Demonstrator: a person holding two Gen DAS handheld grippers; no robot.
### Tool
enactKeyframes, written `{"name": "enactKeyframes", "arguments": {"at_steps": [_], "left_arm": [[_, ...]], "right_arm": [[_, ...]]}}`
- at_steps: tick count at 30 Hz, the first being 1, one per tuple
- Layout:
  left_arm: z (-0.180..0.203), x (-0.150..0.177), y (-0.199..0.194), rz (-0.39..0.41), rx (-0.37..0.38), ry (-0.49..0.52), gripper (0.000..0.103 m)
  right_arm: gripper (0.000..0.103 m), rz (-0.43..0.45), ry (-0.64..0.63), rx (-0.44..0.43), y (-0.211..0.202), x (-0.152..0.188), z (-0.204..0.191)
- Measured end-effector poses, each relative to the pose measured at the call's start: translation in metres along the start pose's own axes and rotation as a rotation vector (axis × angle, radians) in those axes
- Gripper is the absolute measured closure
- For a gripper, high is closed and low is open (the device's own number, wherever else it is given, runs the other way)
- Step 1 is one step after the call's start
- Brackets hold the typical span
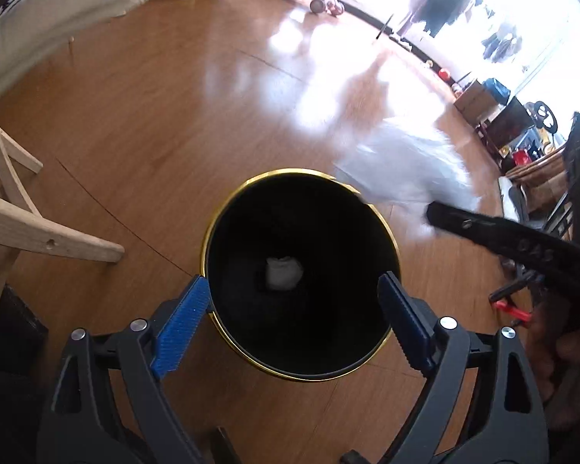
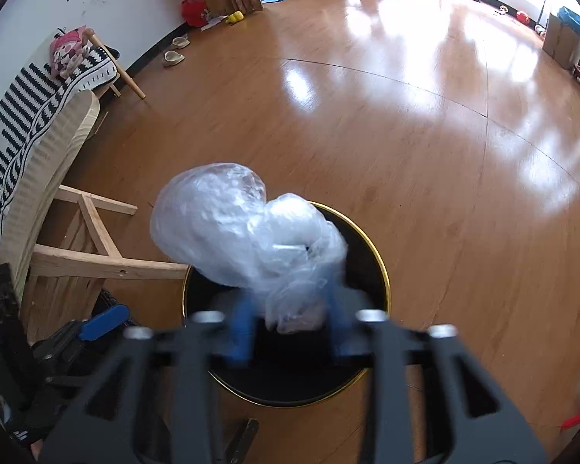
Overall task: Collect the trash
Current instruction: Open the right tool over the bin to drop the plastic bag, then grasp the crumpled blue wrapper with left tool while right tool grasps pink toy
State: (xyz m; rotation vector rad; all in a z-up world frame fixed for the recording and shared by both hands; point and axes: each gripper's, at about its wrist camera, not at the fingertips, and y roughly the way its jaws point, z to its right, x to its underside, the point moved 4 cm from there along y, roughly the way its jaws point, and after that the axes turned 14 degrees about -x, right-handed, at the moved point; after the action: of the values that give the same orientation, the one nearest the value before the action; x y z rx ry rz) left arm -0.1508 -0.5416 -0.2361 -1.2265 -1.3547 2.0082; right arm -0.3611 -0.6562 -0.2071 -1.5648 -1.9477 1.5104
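A black trash bin with a gold rim [image 1: 251,181] stands on the wooden floor, with a crumpled white paper [image 1: 284,273] at its bottom. My left gripper [image 1: 292,305] is open and empty, just above the bin's mouth. My right gripper [image 2: 290,328] is shut on a crumpled clear plastic bag [image 2: 232,228] and holds it over the bin [image 2: 382,270]. The bag appears blurred in the left wrist view [image 1: 406,162], beside the bin's far right rim, with the right gripper's finger [image 1: 483,228] below it.
A wooden chair frame [image 1: 38,232] stands left of the bin, also seen in the right wrist view [image 2: 96,263]. A striped cushion [image 2: 31,108] lies on it. Toys and boxes [image 1: 479,96] line the far walls.
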Motion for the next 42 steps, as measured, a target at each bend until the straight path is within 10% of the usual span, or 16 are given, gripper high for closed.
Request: {"name": "enactKeyframes", "arguments": {"at_steps": [11,18,28,34,42], "left_arm": [[-0.045,-0.021,-0.094,0.128,-0.071,-0.056,0.012],[-0.132,-0.016,-0.187,0.226,-0.193,-0.207,0.011],[-0.344,0.11,-0.316,0.299,-0.6,-0.518,0.01],[-0.425,0.173,-0.364,0.26,-0.805,-0.508,0.009],[-0.478,0.222,-0.352,0.219,-0.78,-0.541,0.009]], "right_arm": [[0.032,0.026,-0.097,-0.018,-0.013,-0.008,-0.058],[0.027,0.035,-0.296,-0.167,-0.014,-0.01,-0.193],[0.026,-0.105,-0.651,-0.481,0.031,0.065,-0.439],[0.026,-0.184,-0.771,-0.542,0.065,0.101,-0.521],[0.026,-0.233,-0.868,-0.519,0.099,0.124,-0.569]]}}
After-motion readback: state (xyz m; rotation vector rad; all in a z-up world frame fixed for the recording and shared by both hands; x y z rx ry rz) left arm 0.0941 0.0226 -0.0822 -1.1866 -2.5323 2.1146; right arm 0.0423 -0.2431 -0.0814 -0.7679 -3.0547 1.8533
